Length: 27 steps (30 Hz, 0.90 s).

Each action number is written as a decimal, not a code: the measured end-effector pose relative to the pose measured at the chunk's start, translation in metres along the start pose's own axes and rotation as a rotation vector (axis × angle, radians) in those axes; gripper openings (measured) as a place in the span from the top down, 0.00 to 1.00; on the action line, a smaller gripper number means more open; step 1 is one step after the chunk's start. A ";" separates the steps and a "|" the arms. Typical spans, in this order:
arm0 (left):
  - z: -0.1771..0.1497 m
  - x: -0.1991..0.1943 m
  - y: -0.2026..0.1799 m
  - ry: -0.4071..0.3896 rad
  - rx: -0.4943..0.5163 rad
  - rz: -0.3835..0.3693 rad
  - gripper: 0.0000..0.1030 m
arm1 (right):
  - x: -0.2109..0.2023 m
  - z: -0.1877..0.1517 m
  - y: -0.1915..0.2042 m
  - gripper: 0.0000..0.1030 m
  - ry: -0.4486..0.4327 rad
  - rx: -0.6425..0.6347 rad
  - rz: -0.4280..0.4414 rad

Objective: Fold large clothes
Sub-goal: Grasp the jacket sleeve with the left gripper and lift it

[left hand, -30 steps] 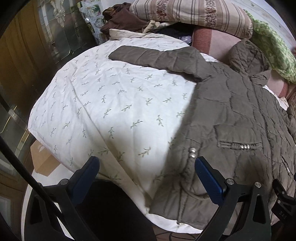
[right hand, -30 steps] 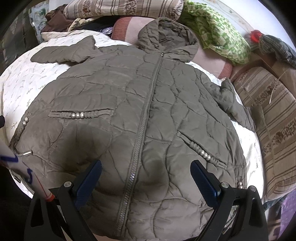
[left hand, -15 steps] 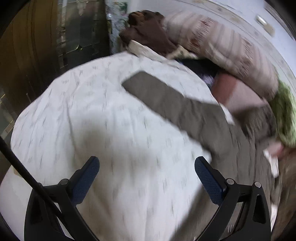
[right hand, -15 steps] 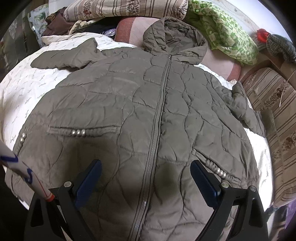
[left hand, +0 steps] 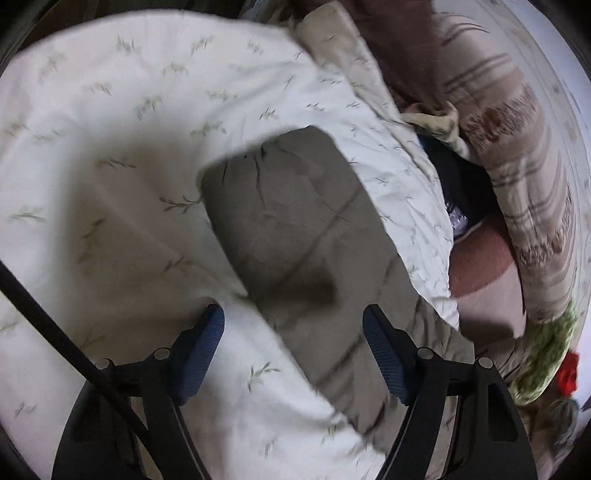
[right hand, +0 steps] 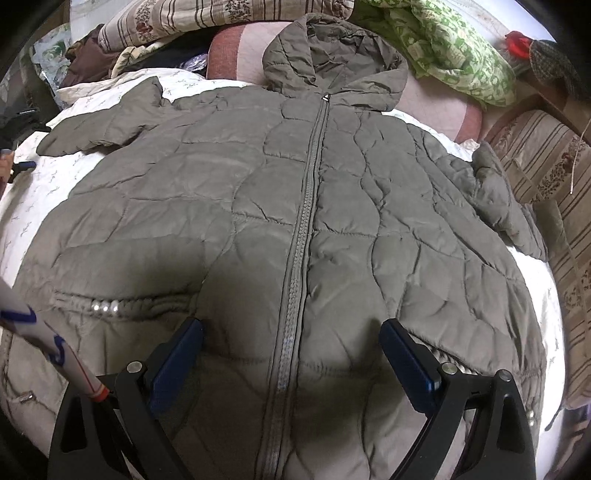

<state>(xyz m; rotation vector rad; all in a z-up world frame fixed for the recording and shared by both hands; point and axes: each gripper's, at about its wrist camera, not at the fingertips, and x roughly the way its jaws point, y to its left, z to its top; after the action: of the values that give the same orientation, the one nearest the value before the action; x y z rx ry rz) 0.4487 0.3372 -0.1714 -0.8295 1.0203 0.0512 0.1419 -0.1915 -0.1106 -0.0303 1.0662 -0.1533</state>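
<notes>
I am bringing the left gripper (left hand: 293, 325) down over the left sleeve (left hand: 295, 236) of the quilted olive hooded jacket (right hand: 295, 221). Its jaws have just been closing, yet they are standing apart, with the sleeve lying between them and no pad pressing on it. I am holding the right gripper (right hand: 291, 339) above the lower front of the jacket, astride the zipper (right hand: 310, 192), its jaws apart and gripping nothing.

The jacket is lying face up, zipped and spread flat on the white leaf-print bedspread (left hand: 110, 147), hood (right hand: 332, 59) toward the head of the bed, both sleeves stretched outward.

Risks, as I am judging them: the left wrist view is blurring, so a closure made now may be catching the bedspread along with the sleeve, or pinching only the slippery outer shell. The padded fabric is looking puffy, so a fold may be springing open. A lift from the sleeve alone may be dragging the body askew.

The bedspread is lying soft and wrinkled, giving no firm backing. Striped cushions (right hand: 221, 14), a green patterned cloth (right hand: 454, 51) and a pink bolster (right hand: 436, 103) are crowding the head of the bed; a red object (right hand: 517, 38) is sitting at far right.
</notes>
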 end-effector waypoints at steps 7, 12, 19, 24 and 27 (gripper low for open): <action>0.019 0.008 -0.007 -0.033 0.023 -0.018 0.26 | 0.012 0.003 0.000 0.01 -0.015 -0.008 -0.022; 0.025 0.014 -0.013 -0.028 0.039 0.050 0.78 | 0.016 0.002 0.000 0.00 -0.024 -0.012 -0.026; 0.014 -0.022 -0.041 -0.065 0.118 0.066 0.88 | 0.020 -0.001 -0.003 0.00 -0.046 -0.001 -0.007; -0.024 -0.075 -0.103 -0.103 0.281 -0.013 0.89 | 0.013 -0.001 -0.007 0.01 -0.054 0.014 0.015; -0.069 -0.096 -0.154 -0.072 0.414 -0.091 0.89 | 0.003 -0.002 -0.015 0.02 -0.070 0.040 0.032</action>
<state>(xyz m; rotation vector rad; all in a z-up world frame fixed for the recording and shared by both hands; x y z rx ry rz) 0.4079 0.2172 -0.0243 -0.4904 0.8830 -0.2009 0.1399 -0.2064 -0.1125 0.0174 0.9932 -0.1442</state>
